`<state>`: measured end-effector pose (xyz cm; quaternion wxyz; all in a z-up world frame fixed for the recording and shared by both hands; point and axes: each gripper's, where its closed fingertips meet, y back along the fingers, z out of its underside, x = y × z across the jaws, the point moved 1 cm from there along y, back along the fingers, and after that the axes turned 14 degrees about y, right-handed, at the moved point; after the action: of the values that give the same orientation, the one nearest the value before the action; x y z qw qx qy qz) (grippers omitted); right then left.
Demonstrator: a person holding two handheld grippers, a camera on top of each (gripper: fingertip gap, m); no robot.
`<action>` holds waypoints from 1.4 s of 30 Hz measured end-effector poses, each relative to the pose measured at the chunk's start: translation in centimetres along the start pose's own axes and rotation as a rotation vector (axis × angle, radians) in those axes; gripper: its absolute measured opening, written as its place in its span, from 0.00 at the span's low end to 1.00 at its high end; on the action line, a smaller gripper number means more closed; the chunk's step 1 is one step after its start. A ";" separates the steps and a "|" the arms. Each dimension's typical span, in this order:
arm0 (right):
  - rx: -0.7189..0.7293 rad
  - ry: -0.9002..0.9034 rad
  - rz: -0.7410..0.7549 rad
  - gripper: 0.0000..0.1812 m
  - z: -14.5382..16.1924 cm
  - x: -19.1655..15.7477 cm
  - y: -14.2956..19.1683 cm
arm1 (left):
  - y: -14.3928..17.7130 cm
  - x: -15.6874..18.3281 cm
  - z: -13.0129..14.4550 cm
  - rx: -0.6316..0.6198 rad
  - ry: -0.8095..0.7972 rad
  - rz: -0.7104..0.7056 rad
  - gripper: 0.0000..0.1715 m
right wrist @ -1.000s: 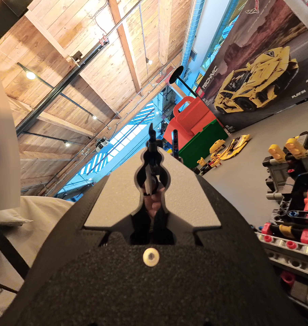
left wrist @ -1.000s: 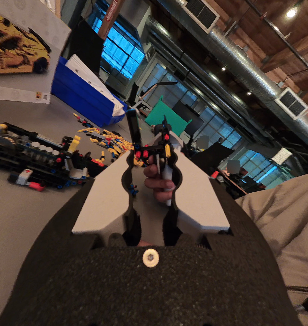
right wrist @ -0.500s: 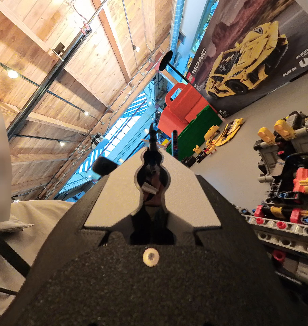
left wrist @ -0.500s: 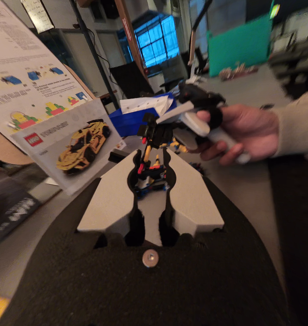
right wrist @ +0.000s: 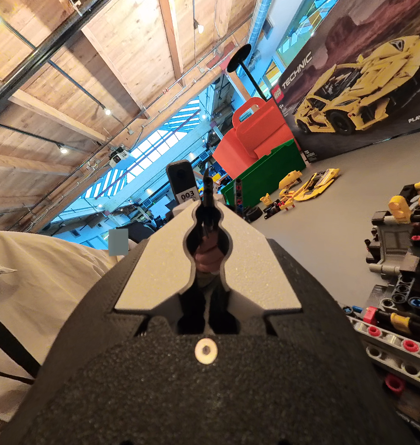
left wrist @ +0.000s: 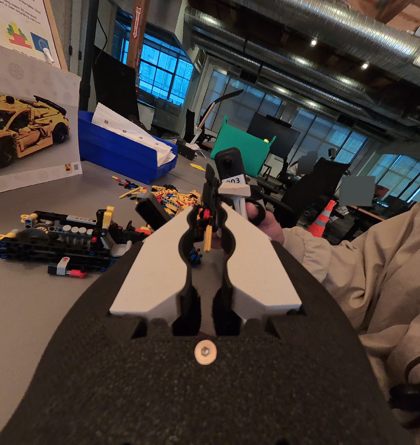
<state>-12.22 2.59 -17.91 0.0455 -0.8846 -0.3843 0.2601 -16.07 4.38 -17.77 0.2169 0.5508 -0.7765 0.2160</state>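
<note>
My left gripper (left wrist: 206, 209) is shut on a small brick assembly (left wrist: 209, 192), black with red pins and a yellow axle, held above the grey table (left wrist: 23, 301). My right gripper (right wrist: 207, 204) faces it and is shut on the same assembly, of which a thin black part (right wrist: 207, 185) sticks up past its tips. In the left wrist view the right gripper's white fingers (left wrist: 235, 190) meet the assembly from the far side, with a hand (left wrist: 269, 228) behind. The left gripper's black camera body (right wrist: 181, 183) stands just behind my right fingertips.
A partly built black chassis (left wrist: 59, 240) lies on the left of the table and also shows in the right wrist view (right wrist: 406, 289). Beyond are loose pieces (left wrist: 175, 197), a blue bin (left wrist: 122, 151), a booklet (left wrist: 30, 134), yellow panels (right wrist: 307, 183), a green bin (right wrist: 264, 173) and a car box (right wrist: 360, 96). My left and right fingertips are right by each other.
The left gripper swung off toward the booklet half a second ago and has come back to face the right gripper. The left gripper's camera body has come into the right wrist view.
</note>
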 end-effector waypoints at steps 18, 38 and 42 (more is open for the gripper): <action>0.034 -0.155 -0.154 0.03 0.1 -1.1 -0.1 | 0.7 1.4 -0.3 0.009 0.079 0.154 0.02; -0.305 -0.079 -0.228 0.01 3.9 -2.3 0.5 | -0.2 1.6 4.8 -0.270 -0.156 0.086 0.02; -0.337 -0.045 -0.216 0.03 4.4 -2.0 0.8 | -0.3 1.3 5.2 -0.291 -0.171 0.069 0.02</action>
<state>-15.03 0.06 -21.05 -0.0840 -0.8275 -0.5159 0.2053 -16.71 0.31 -21.24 0.2199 0.5029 -0.8337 0.0611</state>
